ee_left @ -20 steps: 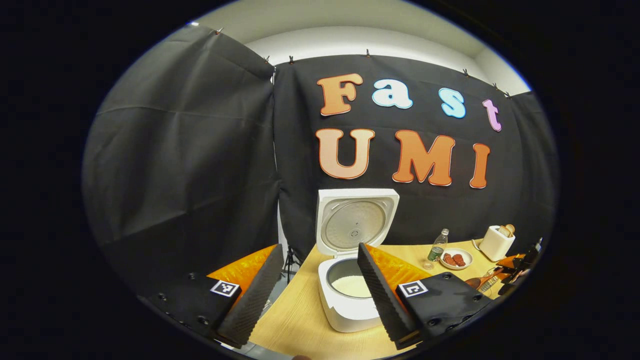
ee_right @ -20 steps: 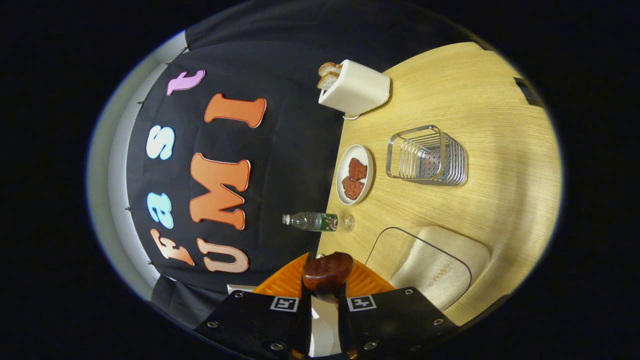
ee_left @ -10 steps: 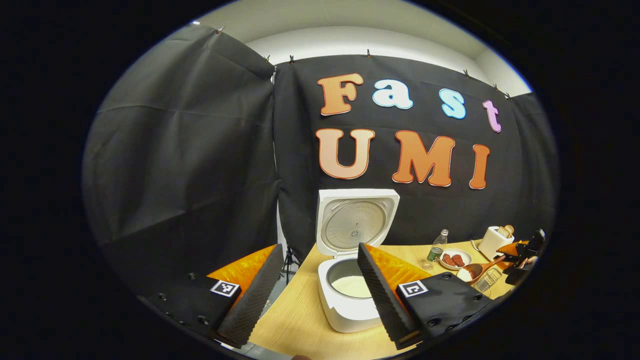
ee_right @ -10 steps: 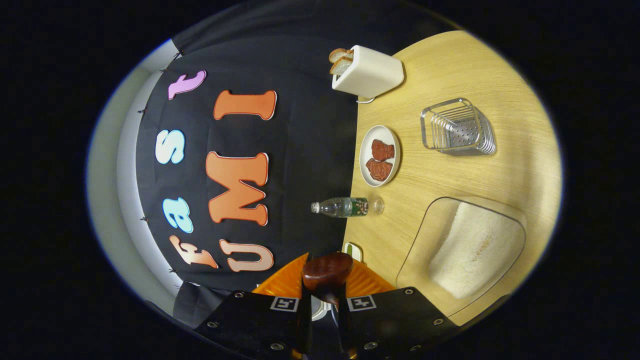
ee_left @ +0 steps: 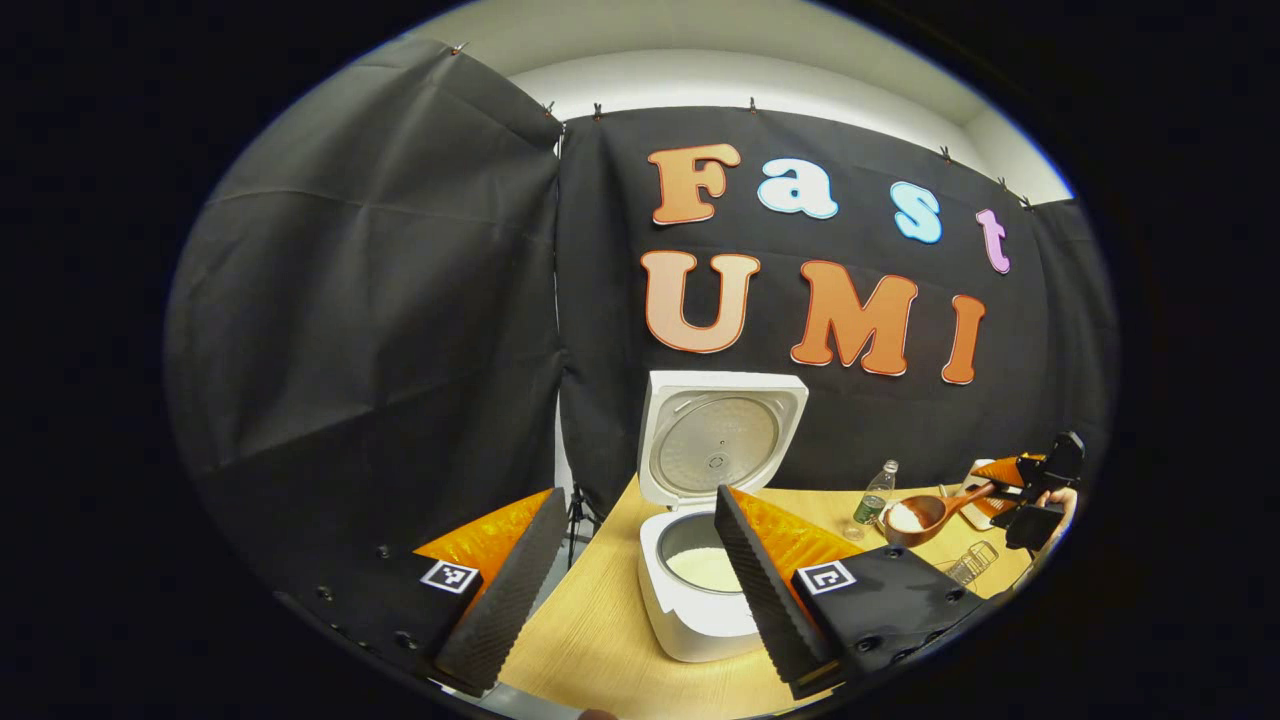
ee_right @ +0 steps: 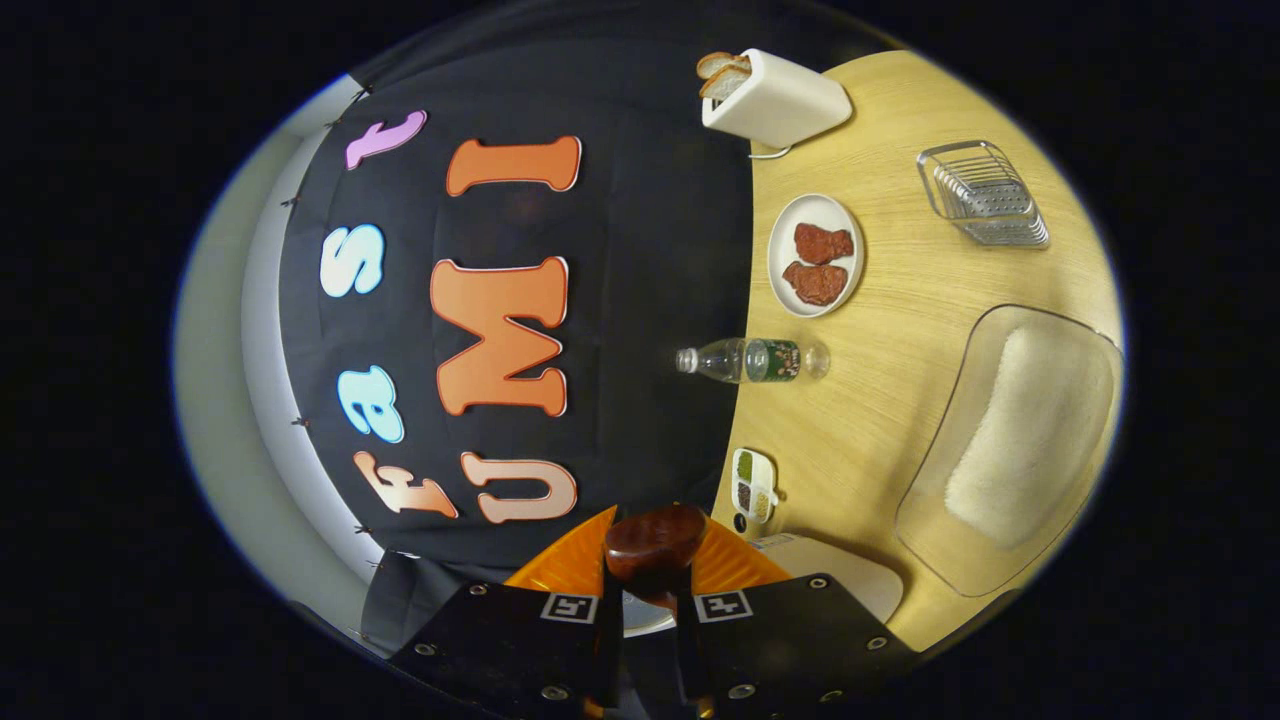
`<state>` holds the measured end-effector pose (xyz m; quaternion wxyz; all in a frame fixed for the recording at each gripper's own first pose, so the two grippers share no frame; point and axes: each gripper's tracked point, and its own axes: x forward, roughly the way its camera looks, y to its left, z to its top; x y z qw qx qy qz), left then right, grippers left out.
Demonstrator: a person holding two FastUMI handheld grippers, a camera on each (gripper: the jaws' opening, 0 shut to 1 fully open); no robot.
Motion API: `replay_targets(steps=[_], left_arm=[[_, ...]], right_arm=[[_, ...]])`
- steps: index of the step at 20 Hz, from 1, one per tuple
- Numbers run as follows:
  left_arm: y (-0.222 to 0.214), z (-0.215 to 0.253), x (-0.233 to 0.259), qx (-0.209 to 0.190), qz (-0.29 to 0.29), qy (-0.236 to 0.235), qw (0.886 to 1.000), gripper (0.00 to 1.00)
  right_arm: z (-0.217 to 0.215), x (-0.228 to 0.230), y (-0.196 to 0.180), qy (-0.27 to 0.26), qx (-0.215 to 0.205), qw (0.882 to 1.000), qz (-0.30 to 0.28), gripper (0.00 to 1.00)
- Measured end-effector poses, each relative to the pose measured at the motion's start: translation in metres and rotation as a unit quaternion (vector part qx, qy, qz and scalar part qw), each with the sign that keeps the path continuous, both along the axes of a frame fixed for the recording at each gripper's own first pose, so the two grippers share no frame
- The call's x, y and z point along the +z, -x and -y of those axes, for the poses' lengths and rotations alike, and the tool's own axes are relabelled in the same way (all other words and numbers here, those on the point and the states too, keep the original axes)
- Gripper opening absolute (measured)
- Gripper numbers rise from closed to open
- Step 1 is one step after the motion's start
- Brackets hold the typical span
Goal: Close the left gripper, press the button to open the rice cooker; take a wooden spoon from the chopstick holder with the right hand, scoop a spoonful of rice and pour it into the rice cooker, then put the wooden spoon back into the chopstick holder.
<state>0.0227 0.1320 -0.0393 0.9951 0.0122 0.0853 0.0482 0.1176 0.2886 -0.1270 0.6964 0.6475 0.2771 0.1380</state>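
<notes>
The white rice cooker (ee_left: 700,600) stands open, its lid (ee_left: 722,440) upright and white rice in the pot (ee_left: 705,567). My left gripper (ee_left: 635,590) is open in front of it, a finger on either side of the pot and nothing between them. Far right in the left gripper view, my right gripper (ee_left: 1030,485) holds the wooden spoon (ee_left: 915,513) level above the table, its bowl heaped with rice. In the right gripper view the right gripper (ee_right: 648,572) is shut on the brown spoon (ee_right: 655,543). The metal chopstick holder (ee_right: 985,190) stands by the table's edge.
A clear tub of rice (ee_right: 1010,440) sits on the wooden table (ee_right: 880,400). Beyond it are a plate of meat (ee_right: 815,255), a small bottle (ee_right: 750,360), a toaster with bread (ee_right: 775,95) and a small seasoning dish (ee_right: 752,485). Black cloth walls the back.
My right gripper has lifted the spoon with rice up from the tub and carried it toward the cooker. The left gripper has stayed open and nearly still.
</notes>
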Motion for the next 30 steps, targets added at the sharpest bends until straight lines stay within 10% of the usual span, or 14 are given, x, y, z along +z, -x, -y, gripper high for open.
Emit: replay_targets(steps=[18,30], left_arm=[[0.021,-0.016,-0.007,0.008,-0.012,0.026,1.000,1.00],[0.027,-0.036,0.004,0.022,-0.003,0.021,1.000,1.00]], right_arm=[[-0.148,0.067,-0.017,0.094,0.076,0.986,0.111,0.21],[-0.167,0.081,-0.018,0.185,0.081,0.963,0.177,0.21]])
